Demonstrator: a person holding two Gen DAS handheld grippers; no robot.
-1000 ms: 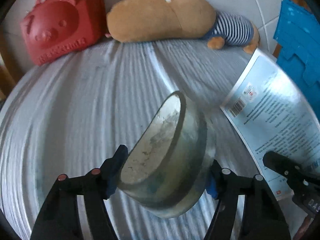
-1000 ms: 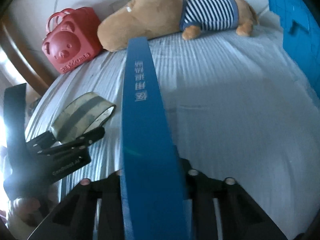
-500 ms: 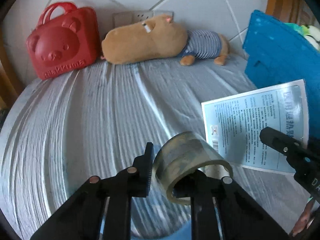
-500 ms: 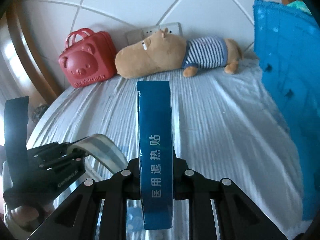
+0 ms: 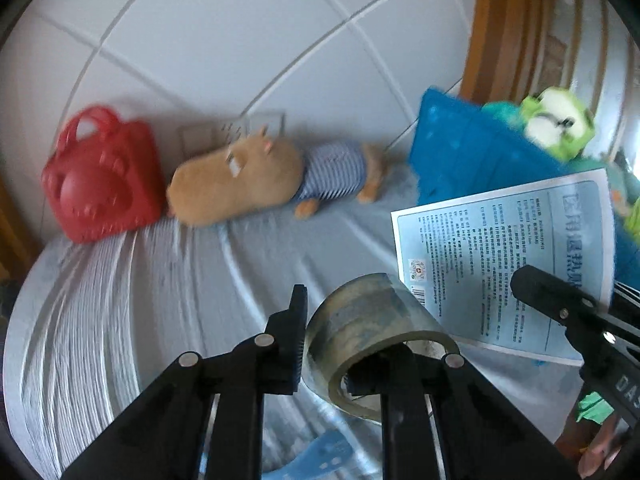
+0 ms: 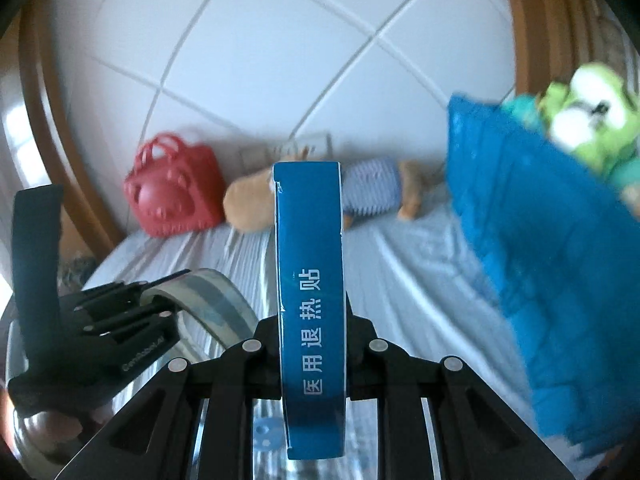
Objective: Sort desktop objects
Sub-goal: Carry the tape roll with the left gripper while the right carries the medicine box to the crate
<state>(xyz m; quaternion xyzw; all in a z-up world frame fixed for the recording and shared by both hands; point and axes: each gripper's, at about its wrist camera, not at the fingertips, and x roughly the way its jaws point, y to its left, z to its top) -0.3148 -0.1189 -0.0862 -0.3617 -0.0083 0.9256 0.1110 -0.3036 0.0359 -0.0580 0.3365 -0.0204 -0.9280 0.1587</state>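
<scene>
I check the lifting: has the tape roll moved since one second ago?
Yes. The tape roll, clamped in the left gripper, rose off the table, which looks farther below.

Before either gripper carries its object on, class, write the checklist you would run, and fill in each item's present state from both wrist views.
1. Left gripper clamped on tape roll wall: ok.
2. Right gripper clamped on blue box: ok.
3. Both objects lifted off the striped cloth: ok.
4. Box and tape apart, not touching: ok.
5. Blue bin within sight as drop place: ok; room inside: cannot tell.
</scene>
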